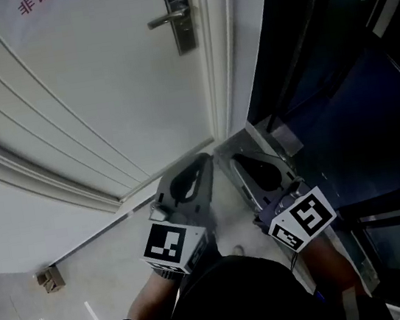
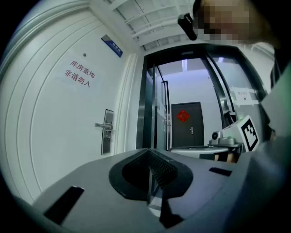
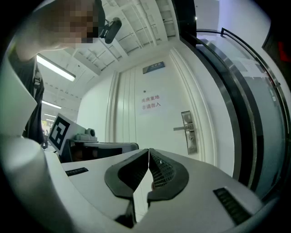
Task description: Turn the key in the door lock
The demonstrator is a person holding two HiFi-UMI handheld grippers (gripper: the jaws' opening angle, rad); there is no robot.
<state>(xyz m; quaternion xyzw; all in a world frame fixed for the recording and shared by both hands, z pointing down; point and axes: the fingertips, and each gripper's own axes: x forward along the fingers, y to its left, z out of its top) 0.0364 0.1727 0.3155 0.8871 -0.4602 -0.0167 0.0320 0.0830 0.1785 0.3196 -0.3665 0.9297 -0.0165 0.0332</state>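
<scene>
A white door carries a metal lock plate with a lever handle at the top of the head view. The same lock plate appears small and far off in the left gripper view and in the right gripper view. I cannot make out a key in it. My left gripper and right gripper are held side by side low in front of the door, well short of the lock. Each has its jaws pressed together with nothing between them, as seen for the left gripper and the right gripper.
The white door frame borders dark glass panels on the right. Red printed characters are on the door. A small brown object lies on the pale floor at left. A dark door with a red decoration stands beyond the glass.
</scene>
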